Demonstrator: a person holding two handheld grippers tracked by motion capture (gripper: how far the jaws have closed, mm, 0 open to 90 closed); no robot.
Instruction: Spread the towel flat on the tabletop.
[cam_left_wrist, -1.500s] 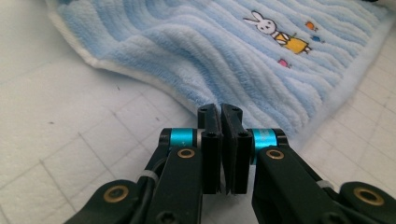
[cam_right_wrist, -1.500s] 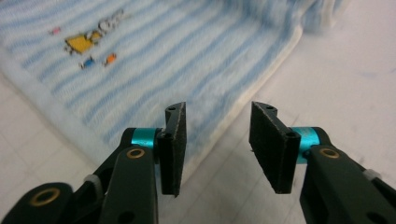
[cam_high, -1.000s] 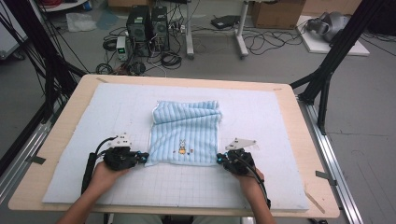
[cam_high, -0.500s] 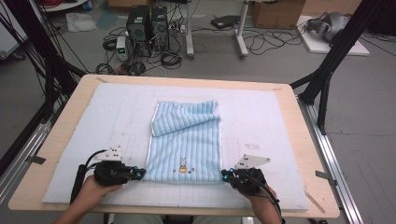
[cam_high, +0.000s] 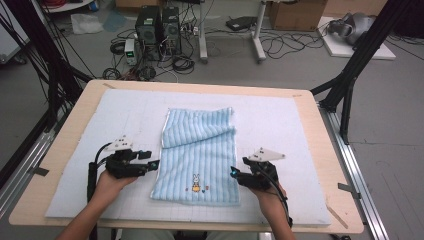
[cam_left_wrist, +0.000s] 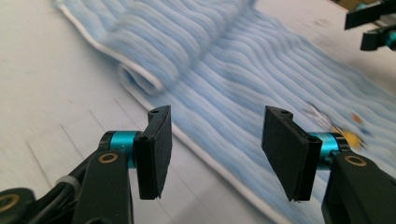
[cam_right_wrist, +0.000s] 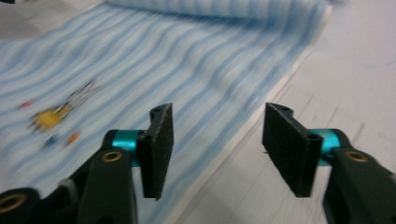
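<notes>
A light blue striped towel (cam_high: 200, 150) lies flat on the white mat, its far end folded over on itself and a small bunny picture (cam_high: 196, 184) near its front edge. My left gripper (cam_high: 152, 164) sits at the towel's left edge and my right gripper (cam_high: 234, 172) at its right edge. Both have just been opening their jaws, and both stand open with nothing pressed between the pads. In the left gripper view the left gripper (cam_left_wrist: 215, 149) frames the towel (cam_left_wrist: 243, 60) and its white hem. In the right gripper view the right gripper (cam_right_wrist: 217, 149) hangs over the towel's (cam_right_wrist: 163, 56) side edge.
The white mat (cam_high: 120, 125) covers most of the wooden table (cam_high: 65, 150). Black frame legs (cam_high: 350, 75) stand at the table's right and left. Computer towers (cam_high: 157, 25) and cables lie on the floor beyond the far edge.
The towel's near edge was drawn toward the front and laid out flat. Both grippers then let go of it, opened, and moved back a little from the front edge.
</notes>
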